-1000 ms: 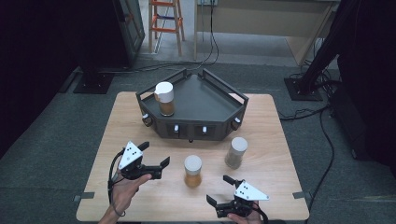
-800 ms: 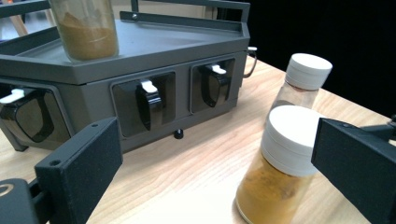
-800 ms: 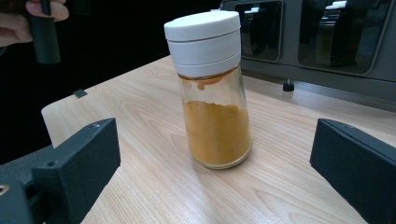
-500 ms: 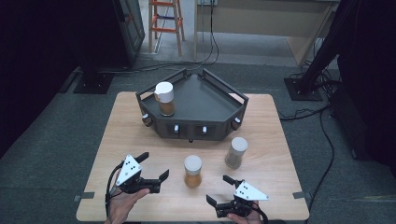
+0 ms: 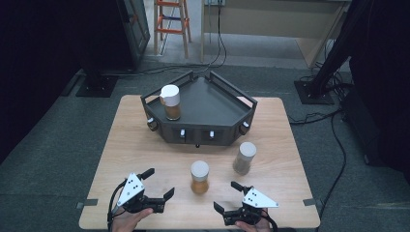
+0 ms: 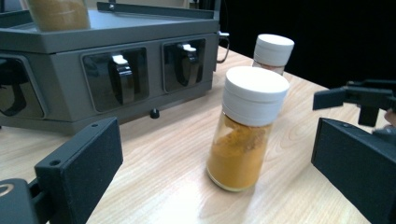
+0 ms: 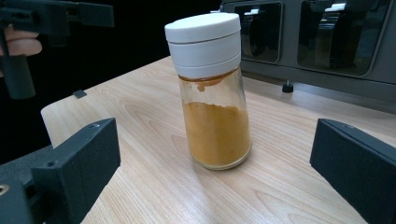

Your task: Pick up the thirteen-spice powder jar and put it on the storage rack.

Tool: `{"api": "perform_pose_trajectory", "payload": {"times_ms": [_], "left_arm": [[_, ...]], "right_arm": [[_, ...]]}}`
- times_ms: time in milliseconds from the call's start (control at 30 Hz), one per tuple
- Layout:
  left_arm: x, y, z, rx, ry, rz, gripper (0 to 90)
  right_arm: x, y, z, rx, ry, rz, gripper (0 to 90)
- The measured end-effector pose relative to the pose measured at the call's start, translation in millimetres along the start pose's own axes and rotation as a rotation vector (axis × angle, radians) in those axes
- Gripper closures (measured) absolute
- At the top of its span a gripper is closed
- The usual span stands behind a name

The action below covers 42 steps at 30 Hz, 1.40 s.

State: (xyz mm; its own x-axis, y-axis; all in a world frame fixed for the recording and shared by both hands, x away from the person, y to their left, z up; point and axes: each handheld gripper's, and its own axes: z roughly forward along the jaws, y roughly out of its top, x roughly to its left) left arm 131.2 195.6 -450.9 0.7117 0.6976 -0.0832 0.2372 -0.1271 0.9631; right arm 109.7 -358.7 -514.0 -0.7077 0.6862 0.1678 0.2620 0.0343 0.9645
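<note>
A jar of orange powder (image 5: pixel 199 177) with a white lid stands upright on the wooden table (image 5: pixel 145 145), between both grippers and touching neither. My left gripper (image 5: pixel 158 182) is open just left of it; in the left gripper view the jar (image 6: pixel 247 128) stands ahead between the two wide-apart black fingers (image 6: pixel 84 158). My right gripper (image 5: pixel 226 195) is open to the jar's near right, and in the right gripper view the jar (image 7: pixel 212 93) stands upright between its fingers (image 7: pixel 79 163). A second jar (image 5: pixel 244 158) with paler brown contents stands farther right. A third white-lidded jar (image 5: pixel 170 102) sits on the dark grey rack (image 5: pixel 217 108).
The rack takes up the middle far part of the table, with knobs along its front face (image 6: pixel 121 74). Both hands are at the table's near edge. Beyond the table are a floor with cables (image 5: pixel 319 116), an orange ladder (image 5: pixel 170 24) and dark stands.
My left gripper has drawn back toward the near edge of the table and sits lower, still open. The right gripper and the jars have not moved.
</note>
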Motion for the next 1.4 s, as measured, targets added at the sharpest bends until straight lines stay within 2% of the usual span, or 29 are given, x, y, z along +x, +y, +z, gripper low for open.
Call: {"api": "perform_pose_trajectory", "payload": {"times_ms": [333,633,833,1100,1400], "left_arm": [[-4.9,-15.8,-7.0,-0.003,-0.014,-0.010,1.8],[-9.5,-29.5,-9.4,-0.006,-0.010,0.004,1.9],[-12.3,-37.4,-12.3,-0.009,-0.017,-0.003,1.9],[-15.4,-48.0,-17.8,-0.024,-0.003,0.011,1.8],[-13.8,-58.1,-17.4,-0.019,-0.004,-0.013,1.9]], "right_arm": [[-0.3,0.0,-0.3,-0.001,0.001,-0.001,1.5],[-0.7,0.0,-0.1,-0.001,0.002,0.000,1.5],[-0.9,-0.3,0.4,-0.001,0.001,0.003,1.5],[-1.1,-0.7,1.1,0.000,0.002,0.004,1.5],[-1.3,-0.9,-0.6,-0.005,-0.001,0.006,1.5]]}}
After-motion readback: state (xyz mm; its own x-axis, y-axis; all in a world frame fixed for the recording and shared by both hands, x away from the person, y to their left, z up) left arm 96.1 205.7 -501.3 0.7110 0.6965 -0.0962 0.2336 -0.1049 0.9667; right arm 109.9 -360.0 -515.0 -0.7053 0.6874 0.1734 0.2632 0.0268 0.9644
